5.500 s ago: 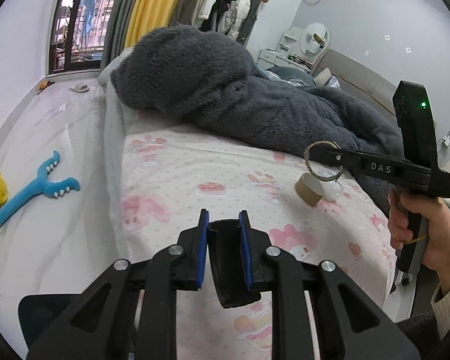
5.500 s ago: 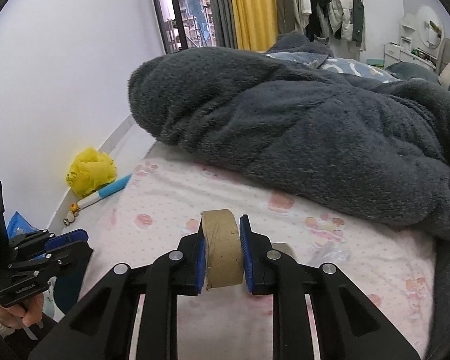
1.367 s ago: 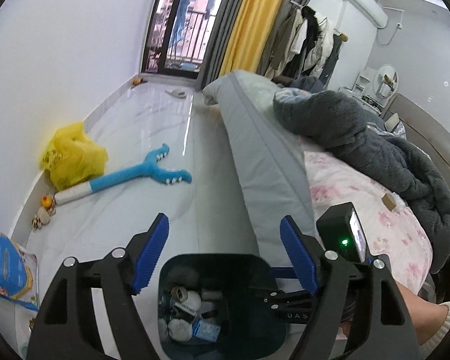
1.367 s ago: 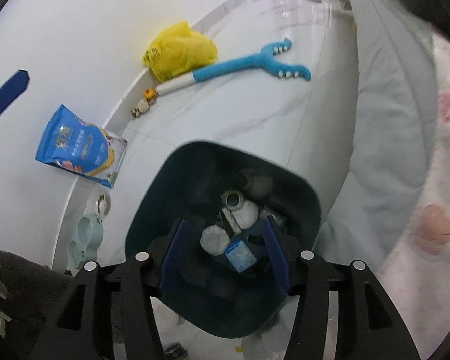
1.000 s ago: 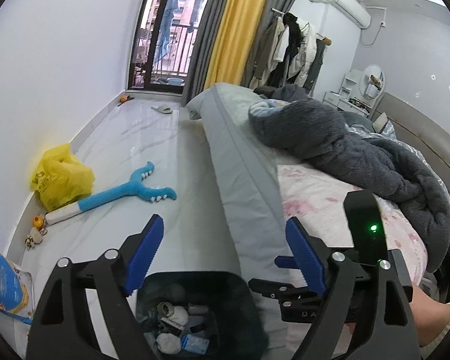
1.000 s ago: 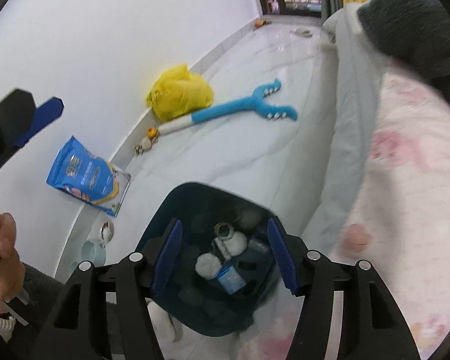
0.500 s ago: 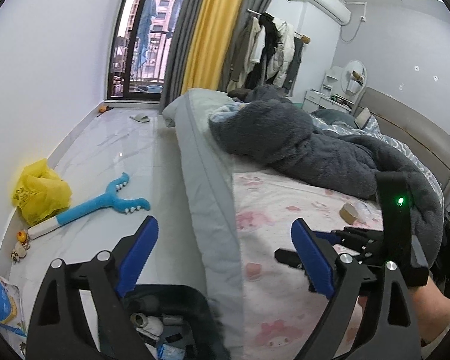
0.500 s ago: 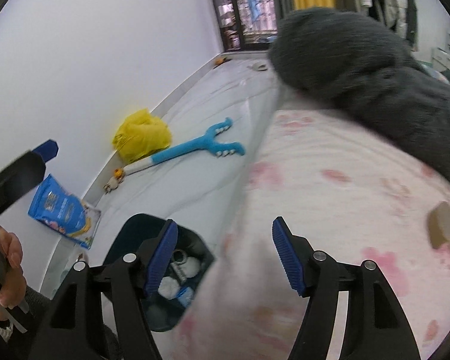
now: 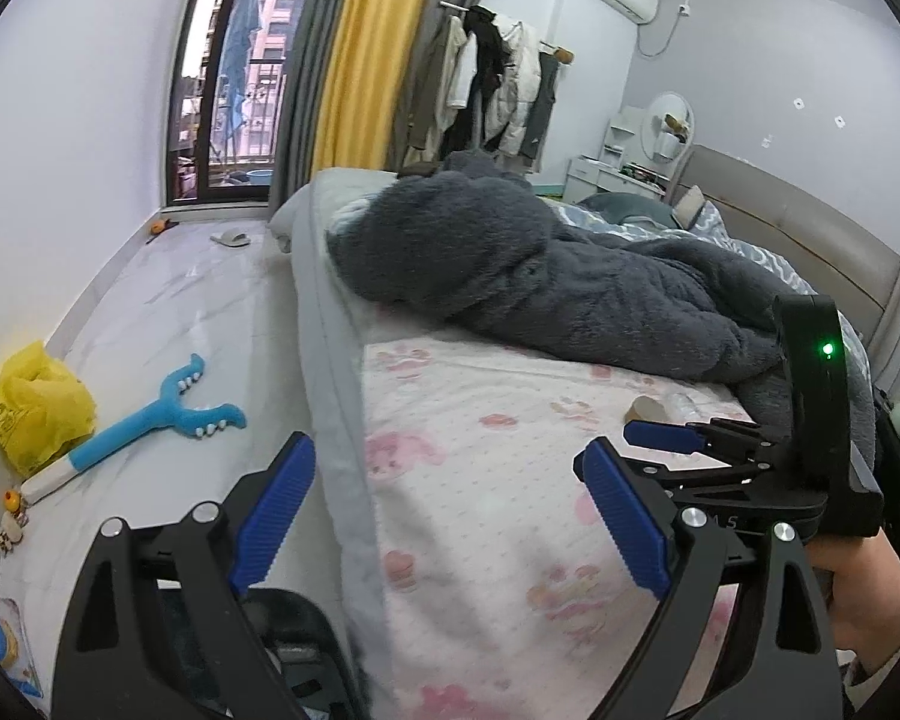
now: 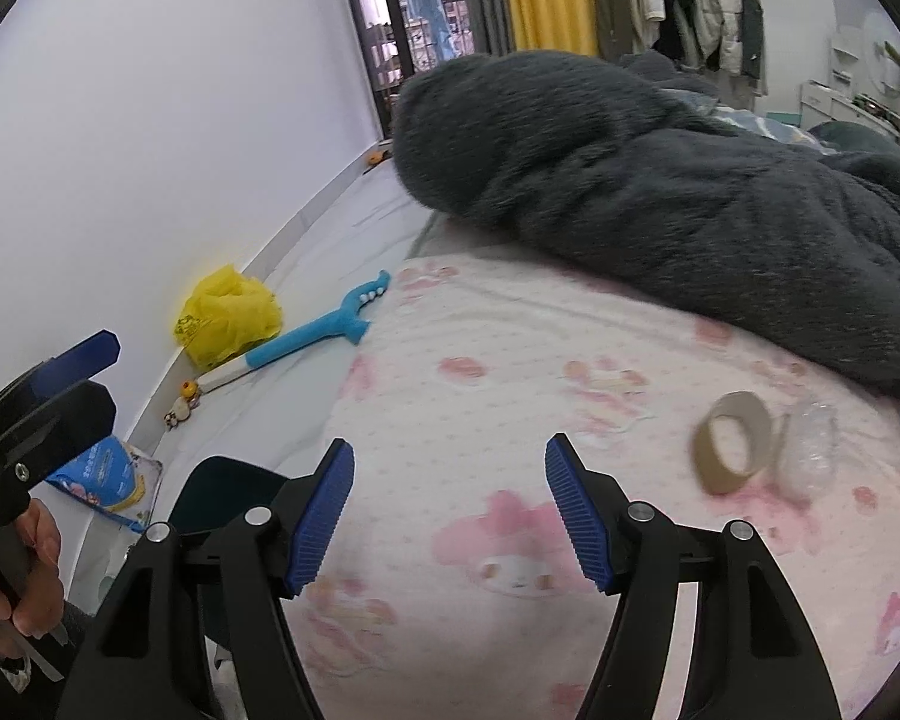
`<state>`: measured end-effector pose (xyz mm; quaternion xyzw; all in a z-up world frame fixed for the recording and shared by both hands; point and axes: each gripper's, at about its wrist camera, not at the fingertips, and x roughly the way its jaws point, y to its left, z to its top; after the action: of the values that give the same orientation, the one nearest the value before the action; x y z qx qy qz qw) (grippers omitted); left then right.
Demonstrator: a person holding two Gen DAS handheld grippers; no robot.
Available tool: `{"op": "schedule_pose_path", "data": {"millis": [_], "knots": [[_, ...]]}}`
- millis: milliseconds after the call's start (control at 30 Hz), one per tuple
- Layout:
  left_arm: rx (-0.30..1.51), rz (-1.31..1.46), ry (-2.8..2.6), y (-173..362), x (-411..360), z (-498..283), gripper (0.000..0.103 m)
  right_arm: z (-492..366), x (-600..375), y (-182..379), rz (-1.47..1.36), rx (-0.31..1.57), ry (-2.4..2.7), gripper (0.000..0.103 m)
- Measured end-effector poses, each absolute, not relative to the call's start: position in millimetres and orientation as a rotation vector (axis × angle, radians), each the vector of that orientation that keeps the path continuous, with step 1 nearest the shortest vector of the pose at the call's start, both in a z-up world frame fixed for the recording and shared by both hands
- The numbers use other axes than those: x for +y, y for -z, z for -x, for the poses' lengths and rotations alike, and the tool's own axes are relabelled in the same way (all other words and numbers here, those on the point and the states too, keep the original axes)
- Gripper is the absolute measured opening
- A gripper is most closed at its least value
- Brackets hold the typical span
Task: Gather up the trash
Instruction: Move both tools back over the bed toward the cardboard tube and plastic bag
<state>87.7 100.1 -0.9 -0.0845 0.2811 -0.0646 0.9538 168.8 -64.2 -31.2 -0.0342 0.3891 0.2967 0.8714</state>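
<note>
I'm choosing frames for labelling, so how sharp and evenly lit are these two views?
Left wrist view: mostly sharp, strong fisheye bending at the edges, bright window against a dim room. Right wrist view: motion-blurred, so the tape roll and grey blanket look soft; lighting flat, no glare.

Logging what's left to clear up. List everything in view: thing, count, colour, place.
tape roll: 1, brown, on the pink sheet
plastic wrapper: 1, clear, touching the roll
blanket: 1, dark grey, heaped on the bed
bin: 1, dark teal, on the floor beside the bed
bag: 1, yellow, floor by the wall
toy: 1, blue, floor
packet: 1, blue, by the wall
slipper: 1, pale, near the window
left tongs: open, empty
right tongs: open, empty
</note>
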Motion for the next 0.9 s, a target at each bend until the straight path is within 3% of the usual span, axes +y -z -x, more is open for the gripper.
{"op": "schedule_pose_path", "data": {"millis": [900], "knots": [[0.643,0.114,0.335,28.8,-6.0,-167.0,0.093,-245.8,-196.9,49.4,-0.034,0.836,-0.399,0.067]]}}
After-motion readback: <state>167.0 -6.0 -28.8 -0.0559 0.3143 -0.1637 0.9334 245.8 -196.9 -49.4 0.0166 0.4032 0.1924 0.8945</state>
